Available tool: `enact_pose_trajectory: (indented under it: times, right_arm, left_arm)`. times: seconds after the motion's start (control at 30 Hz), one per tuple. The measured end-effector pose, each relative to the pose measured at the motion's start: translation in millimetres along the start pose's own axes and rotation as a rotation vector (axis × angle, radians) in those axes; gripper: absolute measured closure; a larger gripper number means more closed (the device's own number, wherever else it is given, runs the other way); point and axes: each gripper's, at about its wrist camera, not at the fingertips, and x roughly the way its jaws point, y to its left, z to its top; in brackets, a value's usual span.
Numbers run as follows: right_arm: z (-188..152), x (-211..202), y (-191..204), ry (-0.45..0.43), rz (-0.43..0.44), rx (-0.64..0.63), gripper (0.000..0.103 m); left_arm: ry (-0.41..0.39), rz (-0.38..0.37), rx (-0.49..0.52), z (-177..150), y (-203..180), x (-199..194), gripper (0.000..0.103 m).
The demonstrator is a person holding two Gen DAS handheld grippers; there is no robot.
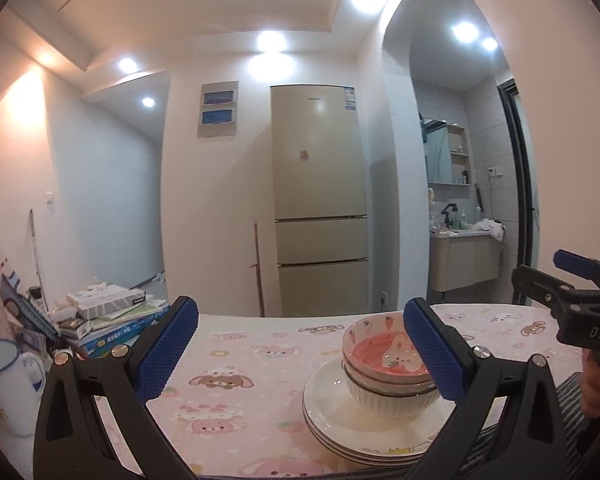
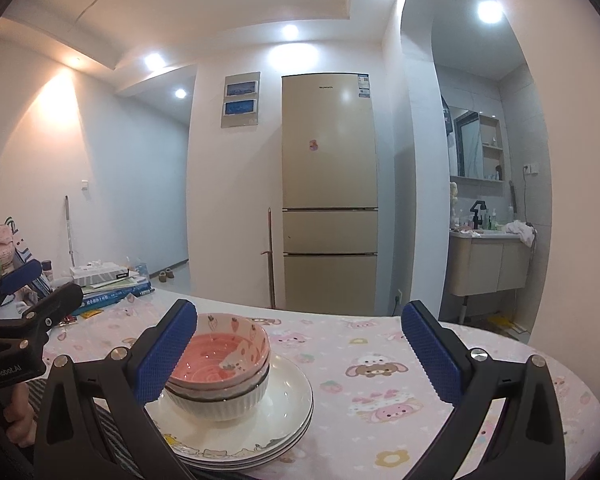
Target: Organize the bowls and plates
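A stack of bowls [image 1: 384, 376], pink strawberry bowl on top and white ribbed bowl at the bottom, sits on a stack of white plates [image 1: 340, 424] on the pink cartoon tablecloth. It also shows in the right wrist view: bowls [image 2: 224, 376] on plates [image 2: 276, 420]. My left gripper [image 1: 300, 354] is open and empty, its right finger in front of the bowls. My right gripper [image 2: 300, 354] is open and empty, its left finger in front of the bowls. The right gripper also shows at the right edge of the left wrist view [image 1: 572, 292].
Books and a tissue box [image 1: 112, 312] are piled at the table's far left, with a white enamel mug [image 1: 8, 384] near them. A fridge [image 1: 320, 208] stands beyond the table. A striped mat [image 1: 572, 404] lies at the near table edge.
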Motion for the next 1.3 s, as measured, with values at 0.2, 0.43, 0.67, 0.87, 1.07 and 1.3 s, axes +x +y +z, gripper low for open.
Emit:
enact_pose_trajectory:
  times: [0.2, 0.43, 0.67, 0.87, 1.07, 1.3]
  right_arm:
    - [-15.1, 4.5, 3.4, 0.028, -0.005, -0.021, 0.000]
    - [-16.7, 0.3, 12.0, 0.010, -0.021, -0.064, 0.000]
    - [-15.0, 4.4, 7.3, 0.039, -0.032, -0.043, 0.000]
    - [-14.6, 7.0, -1.3, 0.056, -0.039, -0.006, 0.000]
    - [-15.3, 7.4, -2.2, 0.059, -0.044, -0.001, 0.000]
    - [-16.1, 9.5, -4.1, 0.070, -0.048, 0.013, 0.000]
  left_arm:
    - [0.031, -0.021, -0.008, -5.7, -0.2, 6.9, 0.000]
    - [0.035, -0.021, -0.037, -9.0, 4.8, 7.9, 0.000]
    - [0.000, 0.004, -0.033, -9.1, 6.0, 1.7, 0.000]
    - [-0.010, 0.009, -0.033, -9.4, 7.2, 1.1, 0.000]
    - [-0.006, 0.015, -0.017, -9.9, 4.5, 2.2, 0.000]
    - [0.004, 0.022, -0.018, -11.3, 5.1, 4.4, 0.000]
